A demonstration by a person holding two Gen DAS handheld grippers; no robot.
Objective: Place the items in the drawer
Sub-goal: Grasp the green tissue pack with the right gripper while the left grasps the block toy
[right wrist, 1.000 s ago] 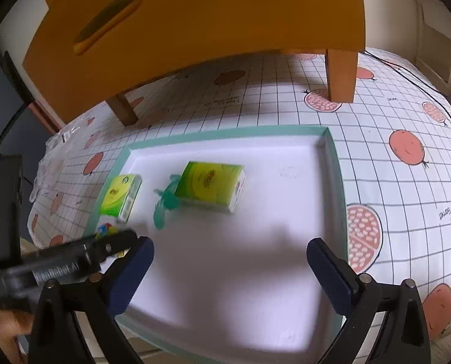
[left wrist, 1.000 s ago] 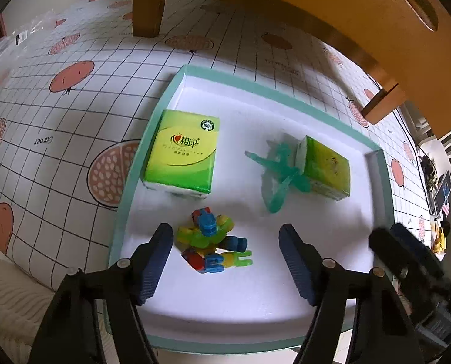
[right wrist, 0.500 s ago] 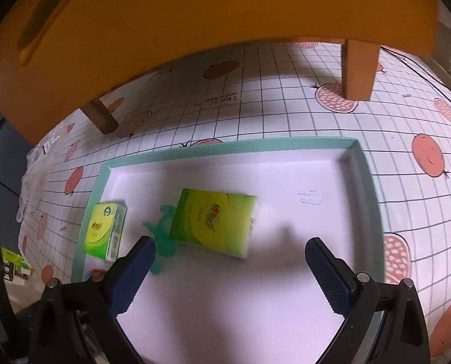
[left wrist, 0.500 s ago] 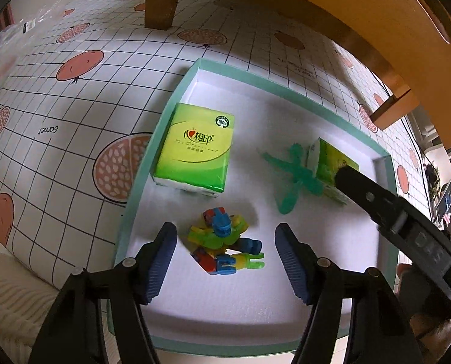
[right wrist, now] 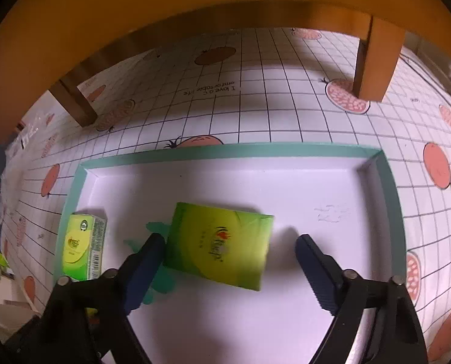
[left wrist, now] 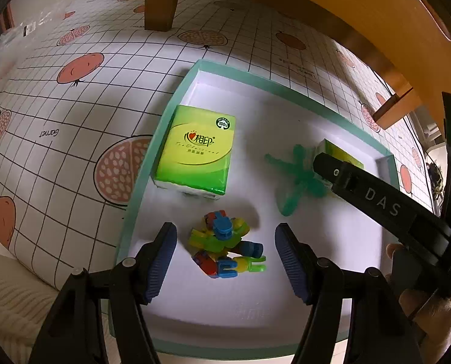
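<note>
Left wrist view: the left gripper (left wrist: pixel 225 251) hangs over the near end of a white tray with a teal rim (left wrist: pixel 140 182), its jaws partly open with a multicoloured block toy (left wrist: pixel 225 245) lying between the pads, untouched on either side. At 11 o'clock from the toy a green tissue pack (left wrist: pixel 195 154) rests against the tray's left wall. At 2 o'clock lies a translucent green dragonfly toy (left wrist: pixel 298 179), and the black finger of the right gripper (left wrist: pixel 377 200) crosses in front of it, hiding most of a second green pack (left wrist: pixel 337 153). A wooden stool (left wrist: pixel 331 3) stands over the fruit-print cloth (left wrist: pixel 73 97) at 12 o'clock.

Right wrist view: the right gripper (right wrist: pixel 230 265) has its jaws wide and closing around the second green pack (right wrist: pixel 222 242); the left pad sits at the pack's edge, the right pad stands apart. The dragonfly toy (right wrist: pixel 157 279) shows under the left finger. The first tissue pack (right wrist: pixel 81 245) sits at 9 o'clock by the tray wall (right wrist: pixel 389 200).
</note>
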